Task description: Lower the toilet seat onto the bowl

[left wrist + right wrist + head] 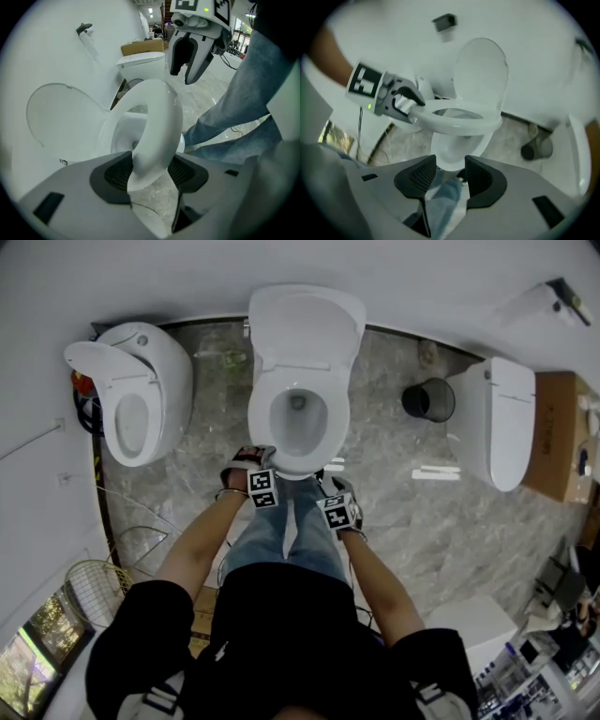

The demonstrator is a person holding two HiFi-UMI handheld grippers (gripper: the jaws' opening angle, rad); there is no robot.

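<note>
Lowering looks all but finished, judging from how things lie: the white ceramic toilet bowl [450, 152] sits just below and ahead of both tools. Its white plastic lid [305, 320] stands up against the wall on the far side. The white oval plastic toilet seat [260, 418] lies level over the rim, down on it or very nearly so; whether a sliver of gap is left I cannot tell. The left hand-held gripper [150, 172] has the front-left part of the toilet seat between its jaws. Its ribbed black pads [117, 173] seem to touch both faces of the ring, so I read it as clamped on the seat. The right hand-held gripper [451, 176] is empty, jaws apart, with only the front of the bowl and a blue denim trouser leg [440, 206] showing through the gap. It hangs just off the bowl's front-right, beside its partner. The next move, I judge, is to settle the ring fully on the rim, then spread the left jaws and draw clear without dragging it sideways. Both forearms [192, 554] reach down either side of the trouser legs, tools pointed steeply at the floor.
</note>
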